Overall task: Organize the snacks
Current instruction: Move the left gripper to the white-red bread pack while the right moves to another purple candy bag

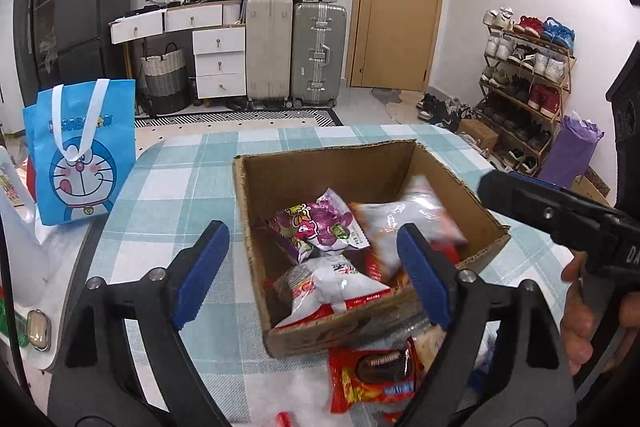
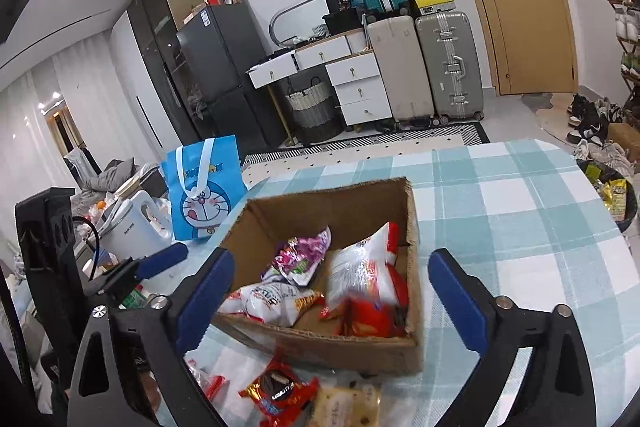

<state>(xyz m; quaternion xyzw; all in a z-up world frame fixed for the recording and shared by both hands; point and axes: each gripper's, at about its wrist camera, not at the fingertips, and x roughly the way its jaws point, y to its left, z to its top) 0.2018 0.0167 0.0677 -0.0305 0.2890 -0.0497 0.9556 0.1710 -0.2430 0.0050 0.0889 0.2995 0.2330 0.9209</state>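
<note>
A cardboard box (image 2: 320, 343) is seen on the checked tablecloth (image 2: 520, 211), already holding 4 or so packets: a purple snack packet (image 2: 298, 259) toward the far left, a white packet with red print (image 2: 272, 301) at the near left, and a white-and-red bag (image 2: 366, 275) at the right, blurred as if in motion. Outside the box, just beside its near wall, a red chocolate-pie packet (image 2: 278, 393) and a pale cracker packet (image 2: 346, 407) are left on the cloth.

The packets can be judged light, soft and air-filled, with glossy film that is likely slippery; the pie and crackers inside are probably crushable. A hold on a crimped end seal or a flat edge, with only gentle pressure, would seem safest, not a squeeze across the puffed middle.

The right gripper (image 2: 332, 299) is held above the near side of the box with its blue pads wide apart and nothing between them; the box's contents are framed between the jaws, while the red pie packet lies below and nearer than the fingertips. The left gripper (image 1: 312, 275) is likewise spread and empty, over the box's near left corner, the same red chocolate-pie packet (image 1: 374, 375) lying just under its right finger.

A blue Doraemon bag (image 1: 80, 151) stands at the far left of the table.
</note>
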